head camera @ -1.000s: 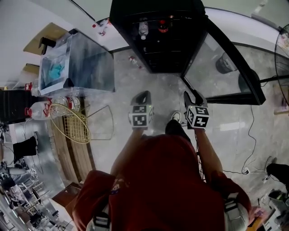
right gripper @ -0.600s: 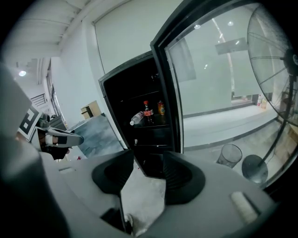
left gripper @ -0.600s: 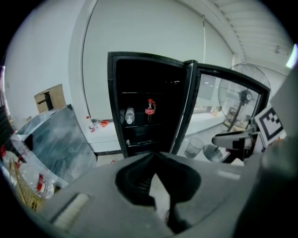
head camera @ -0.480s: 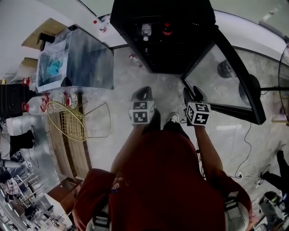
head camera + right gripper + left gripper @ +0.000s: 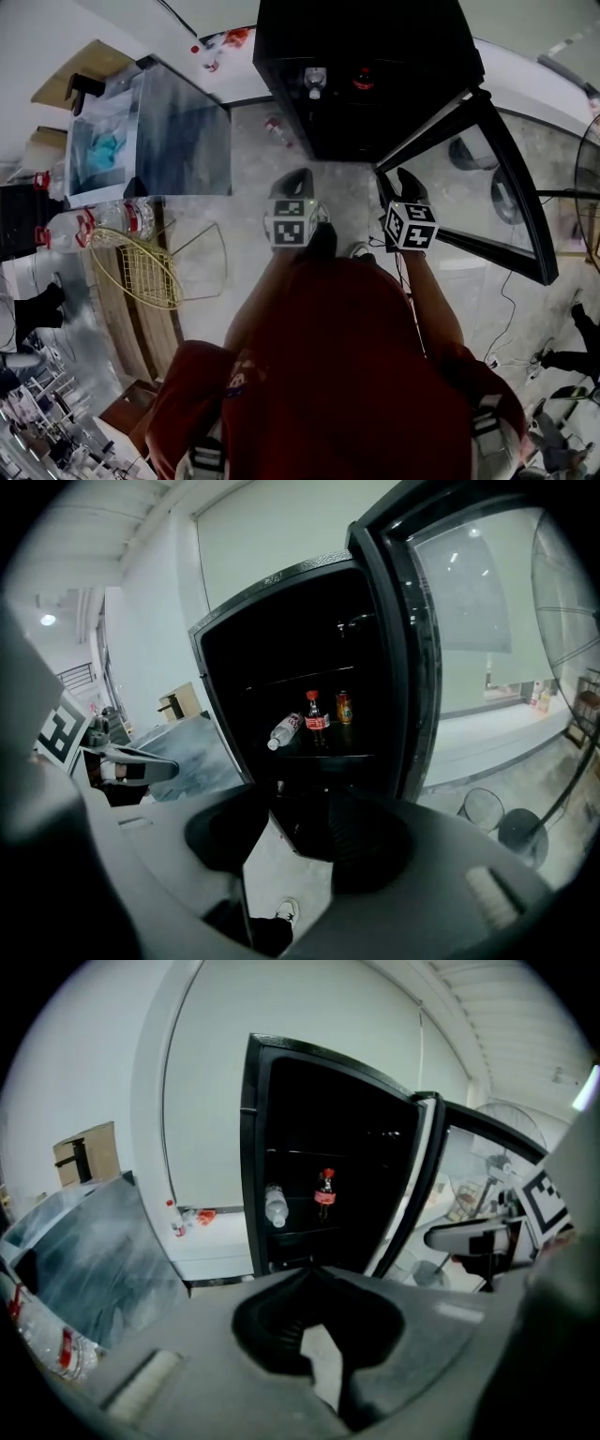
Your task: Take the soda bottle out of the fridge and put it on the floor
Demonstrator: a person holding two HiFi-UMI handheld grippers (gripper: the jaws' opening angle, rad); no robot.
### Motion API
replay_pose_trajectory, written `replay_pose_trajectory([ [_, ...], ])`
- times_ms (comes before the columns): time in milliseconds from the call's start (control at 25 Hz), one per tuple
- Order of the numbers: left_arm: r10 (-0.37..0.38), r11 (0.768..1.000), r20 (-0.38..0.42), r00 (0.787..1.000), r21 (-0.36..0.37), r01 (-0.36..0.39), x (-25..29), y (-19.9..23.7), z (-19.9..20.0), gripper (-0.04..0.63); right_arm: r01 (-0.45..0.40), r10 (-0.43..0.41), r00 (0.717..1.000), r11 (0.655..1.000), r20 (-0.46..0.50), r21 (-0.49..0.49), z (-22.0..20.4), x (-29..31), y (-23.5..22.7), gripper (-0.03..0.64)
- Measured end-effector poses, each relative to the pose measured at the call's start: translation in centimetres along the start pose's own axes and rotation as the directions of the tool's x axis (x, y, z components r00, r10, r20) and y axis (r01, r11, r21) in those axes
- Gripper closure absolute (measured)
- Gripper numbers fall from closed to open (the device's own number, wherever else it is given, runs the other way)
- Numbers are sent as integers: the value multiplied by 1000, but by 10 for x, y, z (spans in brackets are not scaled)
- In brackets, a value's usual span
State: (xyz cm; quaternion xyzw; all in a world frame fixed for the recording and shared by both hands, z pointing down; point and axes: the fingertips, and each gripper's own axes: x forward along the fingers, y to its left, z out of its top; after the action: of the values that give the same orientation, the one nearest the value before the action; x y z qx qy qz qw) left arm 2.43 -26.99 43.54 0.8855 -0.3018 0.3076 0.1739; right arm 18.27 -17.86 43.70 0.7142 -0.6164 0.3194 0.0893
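- The left gripper (image 5: 306, 1274) is hovering closed and empty, facing the open fridge (image 5: 375, 1110).
- The right gripper (image 5: 323, 803) is gaping, holding nothing.
- The soda bottle (image 5: 316, 722) is standing upright near the shelf's (image 5: 328, 755) front edge.

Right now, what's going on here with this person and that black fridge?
A person holds a two-jaw gripper in each hand and stands facing a black fridge whose glass door is swung open. On a shelf inside, a red-capped soda bottle stands upright between a tilted clear water bottle and an orange can. Nothing is picked up yet: the left gripper is shut and empty, the right gripper open and empty, both short of the shelf.
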Motion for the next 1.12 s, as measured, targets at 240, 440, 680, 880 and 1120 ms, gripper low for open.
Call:
replay_pose_trajectory([
  [240, -23, 1000, 24, 999, 17, 22, 15, 18, 26, 595, 9, -7, 998, 999, 60, -32, 38, 32, 11, 439],
  [440, -32, 999, 13, 999, 28, 31, 23, 28, 31, 595, 6, 0, 996, 998, 91, -63, 59, 56, 15, 437],
  [680, -45, 999, -24, 999, 26, 46, 31, 27, 29, 595, 2, 9, 993, 996, 116, -93, 80, 83, 17, 426],
  [880, -56, 998, -41, 998, 23, 57, 38, 23, 23, 594, -3, 16, 993, 993, 116, -115, 87, 104, 16, 417],
  [1120, -77, 997, -61, 995, 0, 78, 40, 16, 22, 595, 9, 8, 994, 988, 108, -156, 91, 127, 11, 405],
])
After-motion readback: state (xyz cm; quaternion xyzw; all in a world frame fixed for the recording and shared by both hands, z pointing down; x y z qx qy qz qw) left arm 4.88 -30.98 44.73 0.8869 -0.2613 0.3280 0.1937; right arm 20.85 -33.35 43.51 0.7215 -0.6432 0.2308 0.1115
